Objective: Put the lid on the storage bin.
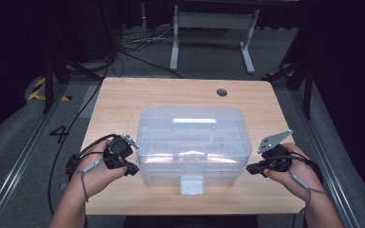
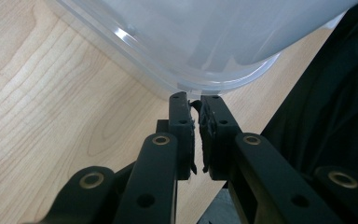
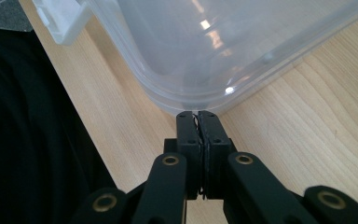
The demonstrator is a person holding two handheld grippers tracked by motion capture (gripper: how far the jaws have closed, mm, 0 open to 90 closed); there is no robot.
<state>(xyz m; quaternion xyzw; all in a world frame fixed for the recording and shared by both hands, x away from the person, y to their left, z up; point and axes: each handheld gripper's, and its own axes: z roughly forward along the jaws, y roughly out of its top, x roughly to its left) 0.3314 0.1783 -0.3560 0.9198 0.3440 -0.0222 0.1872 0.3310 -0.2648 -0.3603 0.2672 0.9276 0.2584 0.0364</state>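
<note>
Clear plastic box [image 1: 192, 142] sits centre frame on desk [image 1: 123, 95]. My L claw [image 2: 197, 105] nearly closed, tips at box's lower-left rim; R claw [image 3: 197, 115] pinched closed, empty, at lower-right rim.

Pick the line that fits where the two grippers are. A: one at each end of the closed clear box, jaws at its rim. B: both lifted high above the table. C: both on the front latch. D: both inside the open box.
A: the left gripper and the right gripper sit at opposite ends of the lidded clear box, jaws closed at its rim.
</note>
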